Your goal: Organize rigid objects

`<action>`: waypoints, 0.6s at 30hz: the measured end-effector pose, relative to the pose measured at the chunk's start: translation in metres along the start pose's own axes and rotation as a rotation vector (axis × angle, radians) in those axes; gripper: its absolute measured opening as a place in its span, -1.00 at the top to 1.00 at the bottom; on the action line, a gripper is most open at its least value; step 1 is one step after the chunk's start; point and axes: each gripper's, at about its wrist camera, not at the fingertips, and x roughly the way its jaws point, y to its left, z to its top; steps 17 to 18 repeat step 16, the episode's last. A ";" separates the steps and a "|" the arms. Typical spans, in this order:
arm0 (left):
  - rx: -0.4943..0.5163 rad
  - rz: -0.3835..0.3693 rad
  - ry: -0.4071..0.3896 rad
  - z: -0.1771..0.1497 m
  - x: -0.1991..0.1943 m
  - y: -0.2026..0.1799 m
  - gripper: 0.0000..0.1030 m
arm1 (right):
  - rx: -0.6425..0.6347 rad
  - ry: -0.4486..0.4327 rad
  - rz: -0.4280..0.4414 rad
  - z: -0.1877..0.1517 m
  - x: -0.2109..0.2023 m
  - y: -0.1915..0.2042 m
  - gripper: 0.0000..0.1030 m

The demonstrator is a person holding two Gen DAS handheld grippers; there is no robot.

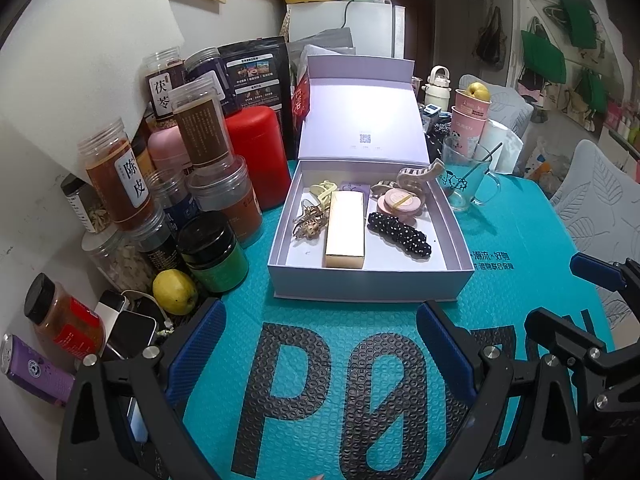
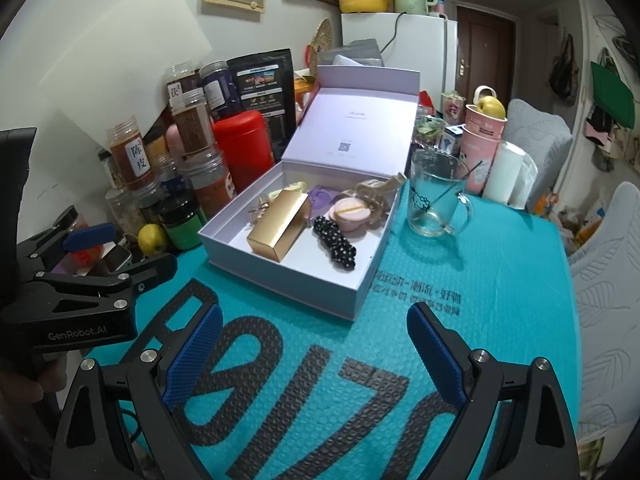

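My left gripper [image 1: 320, 344] wide, empty; right gripper [image 2: 314, 344] same; lidded box [image 1: 370, 280] just ahead of both, gold box [image 1: 345, 230], polka-dot clip [image 1: 400, 234], pink compact [image 1: 401, 202] inside; packing looks done; I judge next: reach past to hinged lid [image 1: 362, 120], fold shut.
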 end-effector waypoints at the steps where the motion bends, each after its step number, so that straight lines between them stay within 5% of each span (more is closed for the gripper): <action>1: 0.000 0.001 0.001 0.000 0.000 0.000 -0.90 | -0.001 0.001 0.000 0.000 0.001 0.000 -0.84; 18: 0.013 -0.012 0.042 -0.003 0.018 -0.003 -0.90 | 0.020 0.029 0.003 -0.003 0.013 -0.007 -0.84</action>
